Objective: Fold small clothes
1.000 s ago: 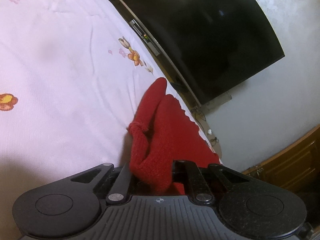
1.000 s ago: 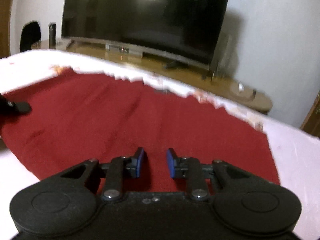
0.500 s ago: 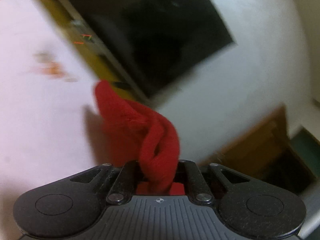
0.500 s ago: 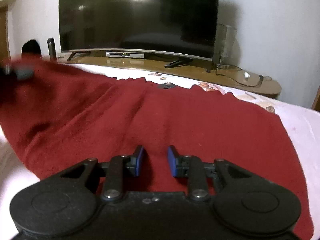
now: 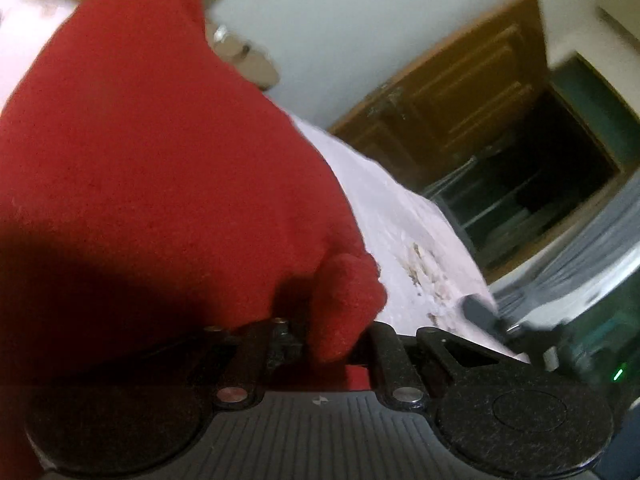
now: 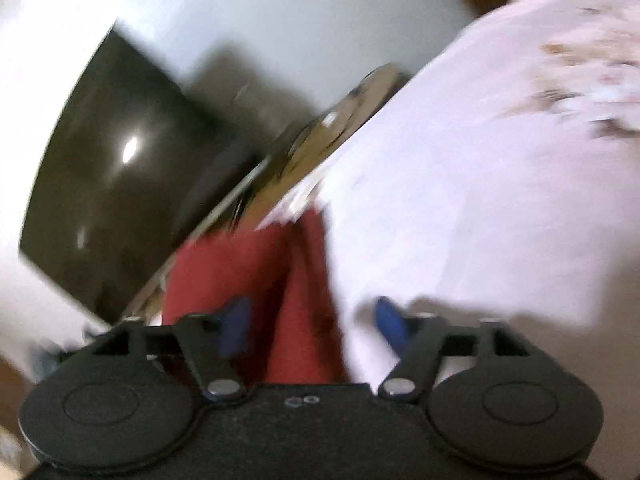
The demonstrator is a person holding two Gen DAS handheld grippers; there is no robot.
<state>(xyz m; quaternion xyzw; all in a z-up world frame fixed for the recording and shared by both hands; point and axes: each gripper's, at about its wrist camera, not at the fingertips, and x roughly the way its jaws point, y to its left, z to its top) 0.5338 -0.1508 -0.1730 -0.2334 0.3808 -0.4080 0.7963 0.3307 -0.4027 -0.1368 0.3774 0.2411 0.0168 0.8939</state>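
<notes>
Since a second ago the left gripper (image 5: 334, 334) has swung its pinched fold of the red cloth (image 5: 152, 168) up and across, so the cloth that lay spread flat over the bed now fills most of the left wrist view, and the right gripper (image 6: 312, 320) has tilted hard and spread its fingers wider than before. The left gripper is clenched on a bunched roll of the red cloth, which pokes up between its black fingers while the rest of the fabric drapes away to the left and upward, partly in shadow near the gripper body. To the right of the cloth lies the pale pink bedsheet (image 5: 400, 216), with a faint flower print near its edge. Beyond the bed stand a white wall (image 5: 360, 28) and a brown wooden door (image 5: 472, 96), both smeared by motion. In the right wrist view the gripper is released, its blue pads (image 6: 236, 326) set well apart; a strip of the red cloth runs up between them, closer to the left pad, and I cannot tell whether either pad touches it. The sheet fills the right side of that view, and the dark television (image 6: 120, 184) leans across the left, blurred.
</notes>
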